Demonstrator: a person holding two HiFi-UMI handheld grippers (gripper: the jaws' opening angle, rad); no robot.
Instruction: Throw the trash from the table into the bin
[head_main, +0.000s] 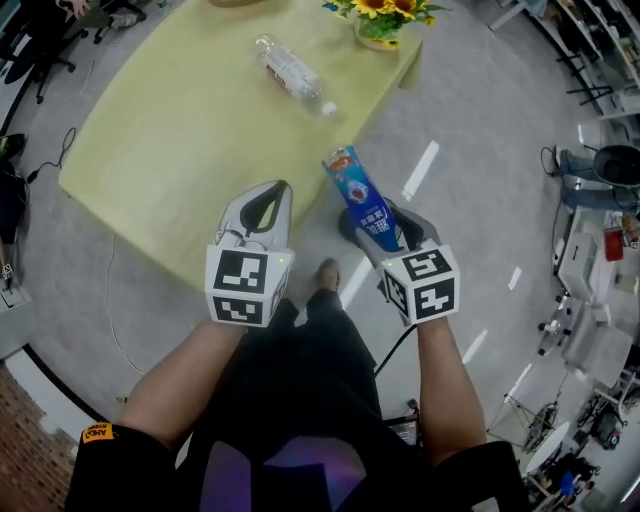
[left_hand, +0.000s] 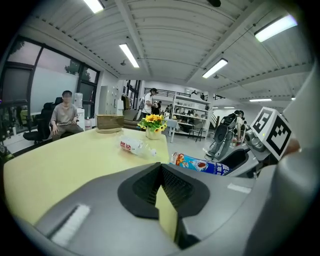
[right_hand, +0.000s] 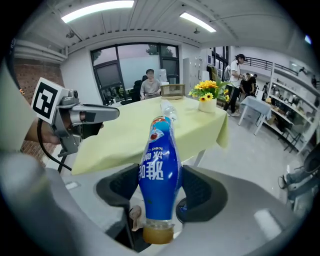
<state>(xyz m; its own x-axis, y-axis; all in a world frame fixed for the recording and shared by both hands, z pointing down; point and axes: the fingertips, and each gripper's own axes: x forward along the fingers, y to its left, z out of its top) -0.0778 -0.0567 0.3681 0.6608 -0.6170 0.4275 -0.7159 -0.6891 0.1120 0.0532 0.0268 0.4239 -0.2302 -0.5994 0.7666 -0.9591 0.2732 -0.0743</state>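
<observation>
Right gripper (right_hand: 159, 187): jaws pressed on both sides of a blue bottle (right_hand: 159, 165), neck end nearest, amber liquid showing there. Beyond it stood a yellow-green table (right_hand: 125, 135) carrying a clear bottle (right_hand: 169, 111) and, far right, potted flowers (right_hand: 207, 90). Left gripper (right_hand: 87, 115) hung at left.

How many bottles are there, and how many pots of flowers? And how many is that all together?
Bottles: 2 (the blue bottle and the clear bottle)
Pots of flowers: 1 (the flower pot)
Total: 3
</observation>
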